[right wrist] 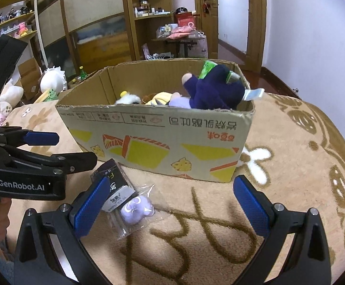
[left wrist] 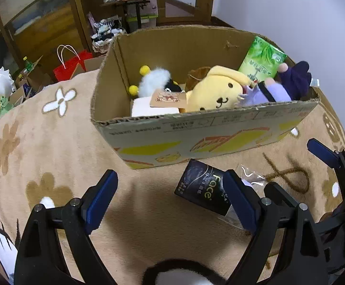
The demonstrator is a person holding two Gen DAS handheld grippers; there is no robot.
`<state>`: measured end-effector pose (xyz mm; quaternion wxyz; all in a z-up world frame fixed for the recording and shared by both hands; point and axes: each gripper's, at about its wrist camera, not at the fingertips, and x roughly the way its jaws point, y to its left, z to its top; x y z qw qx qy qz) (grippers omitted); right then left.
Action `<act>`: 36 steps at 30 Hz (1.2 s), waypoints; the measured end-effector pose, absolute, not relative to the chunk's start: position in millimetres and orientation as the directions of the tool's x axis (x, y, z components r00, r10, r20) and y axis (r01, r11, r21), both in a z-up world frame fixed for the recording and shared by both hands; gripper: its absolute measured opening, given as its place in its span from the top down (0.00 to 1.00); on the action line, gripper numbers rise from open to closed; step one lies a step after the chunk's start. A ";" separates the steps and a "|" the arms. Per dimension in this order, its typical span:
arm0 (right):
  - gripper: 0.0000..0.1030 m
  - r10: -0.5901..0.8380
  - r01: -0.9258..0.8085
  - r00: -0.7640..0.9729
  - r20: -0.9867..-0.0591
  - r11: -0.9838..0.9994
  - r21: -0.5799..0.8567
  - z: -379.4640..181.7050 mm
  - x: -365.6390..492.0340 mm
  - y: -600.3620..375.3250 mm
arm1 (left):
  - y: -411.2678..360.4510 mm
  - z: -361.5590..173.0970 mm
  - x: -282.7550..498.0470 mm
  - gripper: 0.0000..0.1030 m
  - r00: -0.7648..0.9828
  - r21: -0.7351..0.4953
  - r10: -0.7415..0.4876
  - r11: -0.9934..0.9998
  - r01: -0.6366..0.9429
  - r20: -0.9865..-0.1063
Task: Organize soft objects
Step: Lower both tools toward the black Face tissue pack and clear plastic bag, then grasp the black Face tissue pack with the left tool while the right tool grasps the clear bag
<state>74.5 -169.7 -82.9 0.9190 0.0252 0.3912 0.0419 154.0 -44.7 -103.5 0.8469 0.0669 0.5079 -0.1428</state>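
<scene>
Before the box (right wrist: 163,140), black packet (right wrist: 115,185).

Plush toys (left wrist: 216,92) lie in the box (left wrist: 196,140); at its 6 o'clock, a tissue pack (left wrist: 204,190) touches a bagged toy (right wrist: 138,210) at 3.

Box (left wrist: 196,137) top open; tissue pack (left wrist: 204,190) blocks rug (left wrist: 53,156) in front.

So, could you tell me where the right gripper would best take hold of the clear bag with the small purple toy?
Probably from above, across the purple toy itself: it is the only bulky part of the flat clear bag on the blanket. The open right gripper would likely need to shift left, as the black tissue pack overlaps the bag's far-left edge.
</scene>
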 end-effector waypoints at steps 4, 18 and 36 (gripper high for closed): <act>0.00 0.096 -0.060 0.681 -0.726 0.995 0.076 -87.5 75.6 -166.4 | -48.5 -108.8 155.9 0.13 0.413 -0.059 -0.199 0.943 0.326 -0.889; 0.00 0.093 -0.102 0.637 -0.765 0.994 0.036 -106.1 72.7 -147.2 | -59.9 -127.6 159.0 0.13 0.299 -0.154 -0.271 0.920 0.361 -0.915; 0.00 0.079 -0.179 0.590 -0.804 0.983 -0.035 -139.1 72.3 -116.3 | -68.4 -161.9 174.0 0.13 0.184 -0.158 -0.231 0.927 0.341 -0.955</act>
